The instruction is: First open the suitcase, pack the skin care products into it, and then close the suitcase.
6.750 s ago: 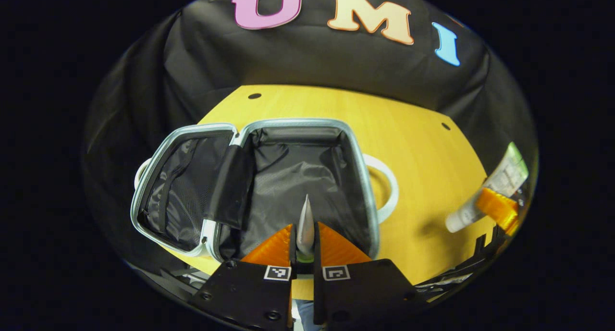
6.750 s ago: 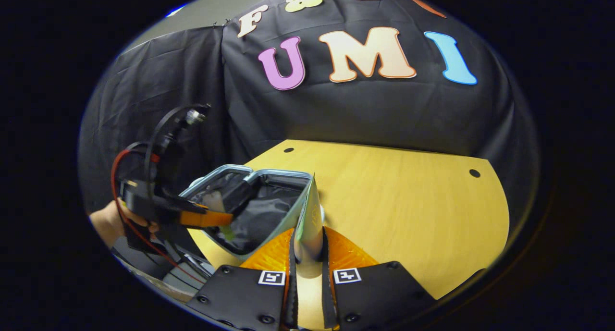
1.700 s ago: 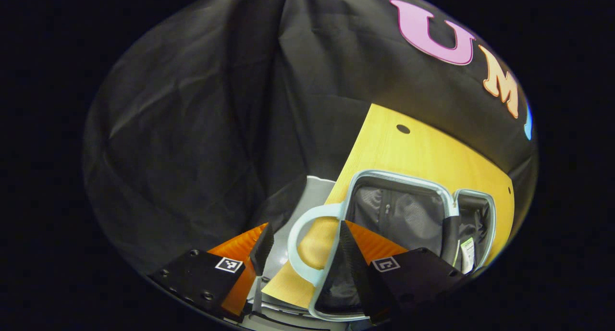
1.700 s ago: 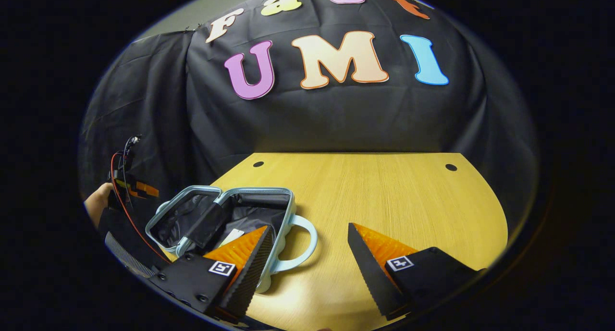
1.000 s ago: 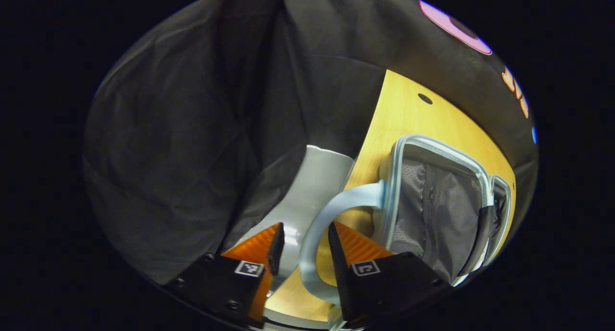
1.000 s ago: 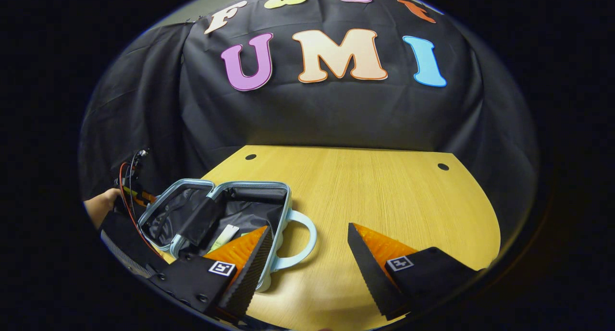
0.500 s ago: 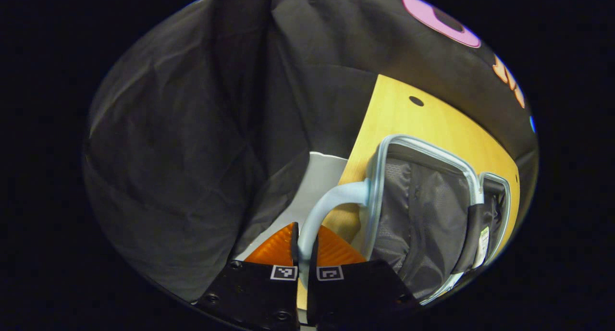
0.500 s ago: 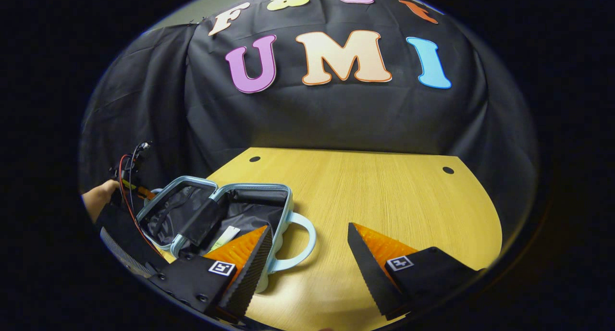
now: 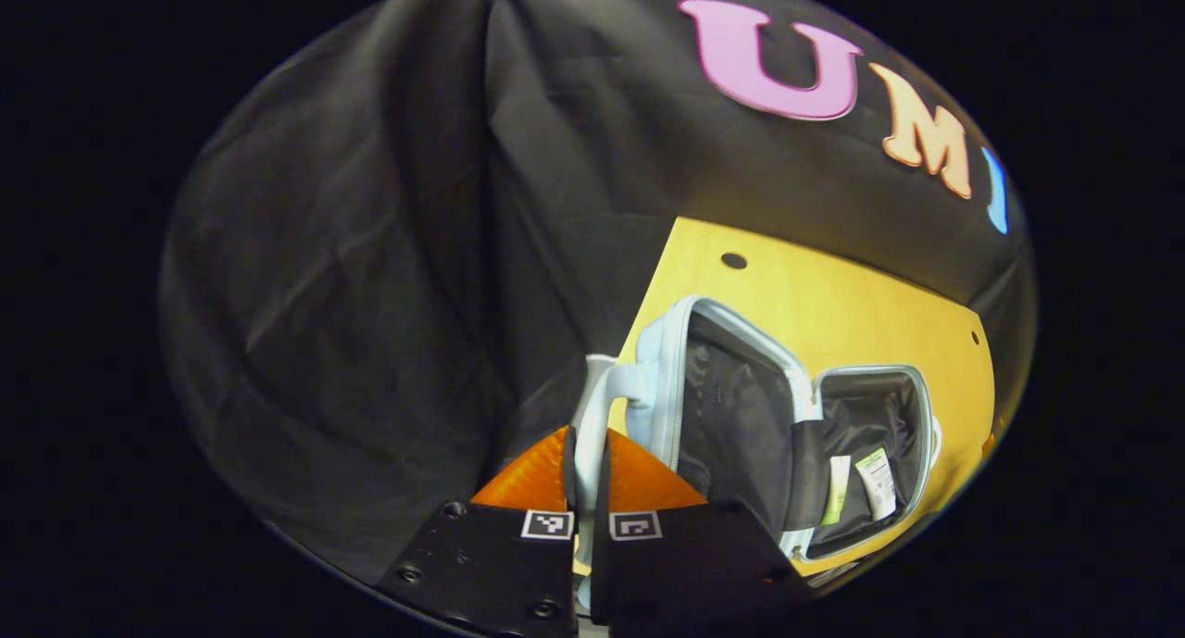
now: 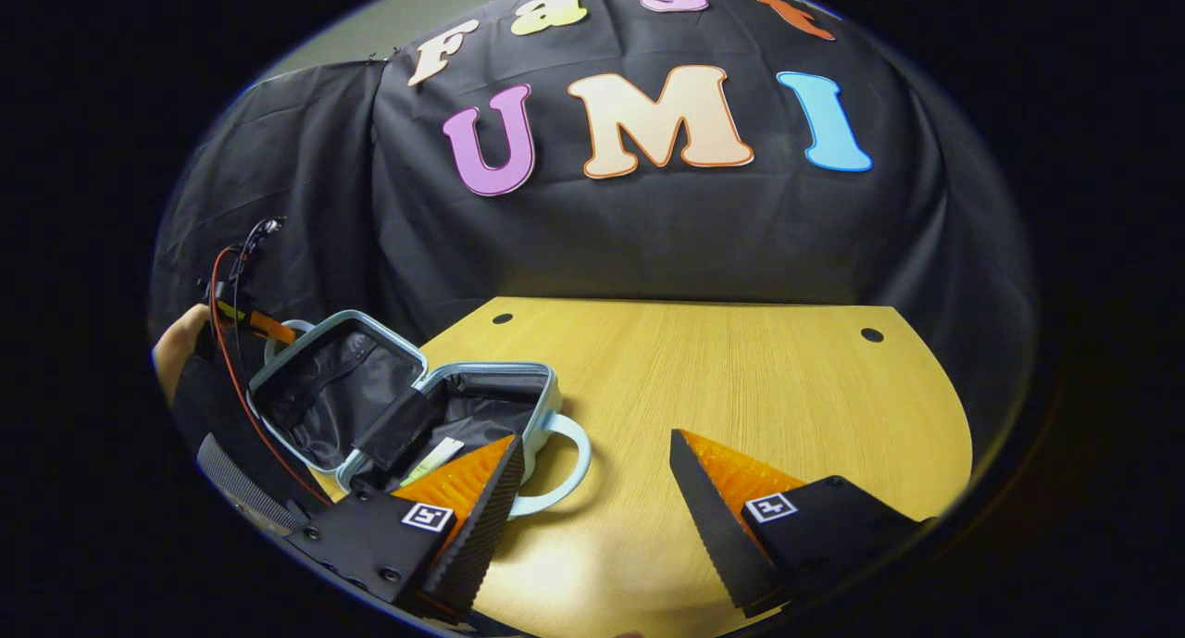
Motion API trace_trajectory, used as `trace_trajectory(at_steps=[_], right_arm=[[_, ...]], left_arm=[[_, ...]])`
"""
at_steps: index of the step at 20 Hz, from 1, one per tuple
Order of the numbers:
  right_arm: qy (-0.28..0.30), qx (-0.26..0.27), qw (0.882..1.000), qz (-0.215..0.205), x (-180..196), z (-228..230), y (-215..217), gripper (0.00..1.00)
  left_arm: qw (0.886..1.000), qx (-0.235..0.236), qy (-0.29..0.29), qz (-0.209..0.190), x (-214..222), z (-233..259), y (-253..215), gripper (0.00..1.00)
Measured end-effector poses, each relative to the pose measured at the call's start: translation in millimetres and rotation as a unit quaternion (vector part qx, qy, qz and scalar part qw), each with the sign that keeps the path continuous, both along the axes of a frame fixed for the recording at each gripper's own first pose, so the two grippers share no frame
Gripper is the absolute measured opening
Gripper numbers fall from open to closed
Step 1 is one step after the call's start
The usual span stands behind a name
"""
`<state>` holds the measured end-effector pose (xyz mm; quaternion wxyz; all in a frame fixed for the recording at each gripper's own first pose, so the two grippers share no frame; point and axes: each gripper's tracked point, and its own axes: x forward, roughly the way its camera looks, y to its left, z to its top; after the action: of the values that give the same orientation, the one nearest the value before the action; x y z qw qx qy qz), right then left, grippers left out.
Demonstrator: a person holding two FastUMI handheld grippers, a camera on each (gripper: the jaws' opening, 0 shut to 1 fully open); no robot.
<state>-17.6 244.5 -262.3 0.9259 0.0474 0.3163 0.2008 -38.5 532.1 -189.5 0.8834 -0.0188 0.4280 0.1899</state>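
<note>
A small light-blue suitcase (image 10: pixel 542 406) lies open at the left of the yellow table (image 10: pixel 741 388). My left gripper (image 9: pixel 588 434) is shut on the lid's loop handle (image 9: pixel 592 402) and holds the lid (image 9: pixel 662 379) tilted up off the table. Two skin care tubes (image 9: pixel 875 482) lie in the dark-lined base half (image 9: pixel 912 379). In the right gripper view the left gripper (image 10: pixel 245 323) and the hand holding it are at the raised lid (image 10: pixel 278 360), and one tube (image 10: pixel 435 457) shows inside the base. My right gripper (image 10: pixel 592 448) is open and empty, just right of the base's handle (image 10: pixel 565 476).
The table's left edge runs right beside the lifted lid (image 9: pixel 639 342). Small round holes (image 10: pixel 871 334) sit near the table's far edge. Bare tabletop stretches to the right of the suitcase. Black cloth hangs close behind and to the left.
My left gripper has shut on the lid's handle and swung the lid up from lying flat. The right gripper has stayed open in the same place.
</note>
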Motion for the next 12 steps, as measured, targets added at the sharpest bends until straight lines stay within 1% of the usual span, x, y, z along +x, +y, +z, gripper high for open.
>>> trace_trajectory(at_steps=[3, 4, 7, 10, 12], right_arm=[[0.001, 0.009, 1.0, 0.002, -2, 1, -15, 0.98], [0.0, 0.011, 1.0, 0.002, -2, 2, -21, 0.98], [0.002, 0.017, 1.0, 0.0, -2, 4, -39, 0.98], [0.001, 0.022, 1.0, -0.003, -1, 5, -55, 0.98], [0.0, 0.025, 1.0, -0.006, 1, 7, -65, 0.98]], left_arm=[[0.999, 0.011, -0.017, -0.026, 9, 31, -39, 0.0], [0.999, 0.018, -0.024, -0.028, 13, 39, -49, 0.0], [0.997, 0.023, -0.043, -0.051, 23, 56, -89, 0.0], [0.996, 0.012, -0.056, -0.07, 34, 72, -127, 0.0], [0.994, -0.01, -0.071, -0.08, 42, 80, -155, 0.0]])
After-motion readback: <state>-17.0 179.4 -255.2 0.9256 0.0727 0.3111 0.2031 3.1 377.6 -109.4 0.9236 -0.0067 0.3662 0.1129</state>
